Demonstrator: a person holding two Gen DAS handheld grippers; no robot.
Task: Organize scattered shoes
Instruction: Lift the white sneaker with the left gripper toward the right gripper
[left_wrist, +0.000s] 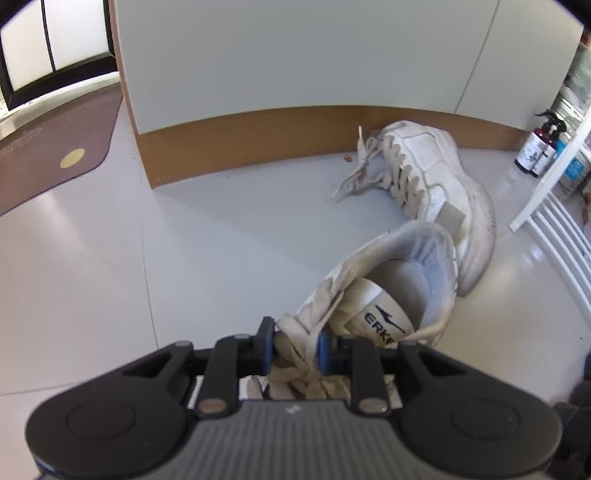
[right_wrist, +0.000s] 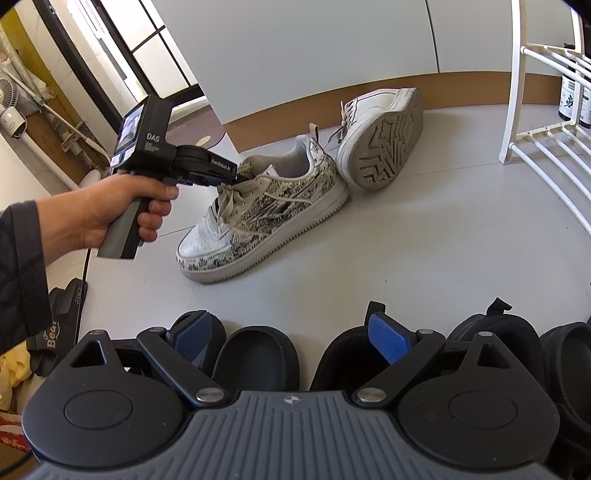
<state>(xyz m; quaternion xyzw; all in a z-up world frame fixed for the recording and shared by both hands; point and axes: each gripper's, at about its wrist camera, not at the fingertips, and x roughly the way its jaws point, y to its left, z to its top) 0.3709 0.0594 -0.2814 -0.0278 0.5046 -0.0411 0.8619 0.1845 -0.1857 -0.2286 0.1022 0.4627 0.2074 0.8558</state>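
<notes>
The left gripper (left_wrist: 292, 349) has its jaws clamped on the laces and tongue of the patterned sneaker (right_wrist: 264, 206), which stands upright on the floor (right_wrist: 406, 240), toe toward the camera in the right wrist view. Just behind its heel, the white sneaker (right_wrist: 380, 129) lies on its side against the baseboard (left_wrist: 258, 129), sole showing. The right gripper (right_wrist: 295, 339) hovers with jaws apart above a row of black slippers (right_wrist: 255, 354). A white rack (right_wrist: 535, 122) stands to the right, with bottles (left_wrist: 535, 151) behind it.
</notes>
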